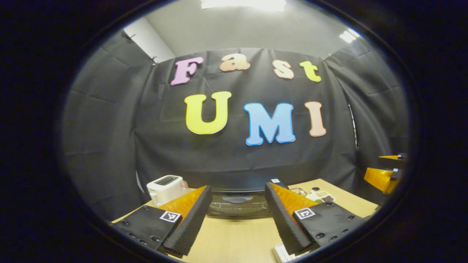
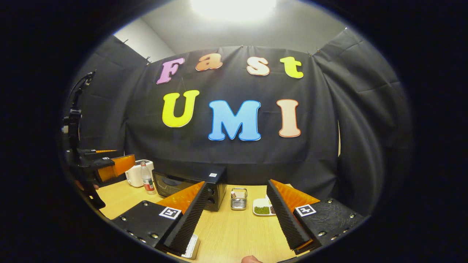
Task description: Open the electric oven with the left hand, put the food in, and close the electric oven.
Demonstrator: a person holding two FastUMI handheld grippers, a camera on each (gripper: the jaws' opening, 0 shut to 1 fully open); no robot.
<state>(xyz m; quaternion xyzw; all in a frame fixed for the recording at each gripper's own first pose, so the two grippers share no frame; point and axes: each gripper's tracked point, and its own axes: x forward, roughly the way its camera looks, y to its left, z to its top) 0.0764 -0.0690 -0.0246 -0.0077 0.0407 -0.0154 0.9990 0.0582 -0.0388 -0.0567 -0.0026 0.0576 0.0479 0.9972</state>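
Note:
The black electric oven (image 1: 237, 206) stands on the wooden table straight ahead of my left gripper (image 1: 237, 189), door closed. That gripper is open, short of the oven, with nothing between its fingers. In the right gripper view the oven (image 2: 175, 184) sits left of centre, with its knobs on the right side of its front. A white plate of food (image 2: 264, 209) lies to the right of it, beyond my right gripper (image 2: 237, 184), which is open and empty above the table. The plate of food (image 1: 321, 196) also lies right of the oven in the left gripper view.
A white toaster (image 1: 165, 188) stands left of the oven, with a plastic bottle (image 2: 147, 179) beside it. A small wire caddy (image 2: 238, 199) sits between oven and plate. A flat white object (image 2: 192, 246) lies at the table's near edge. The wooden table (image 1: 234, 237) has bare room in front.

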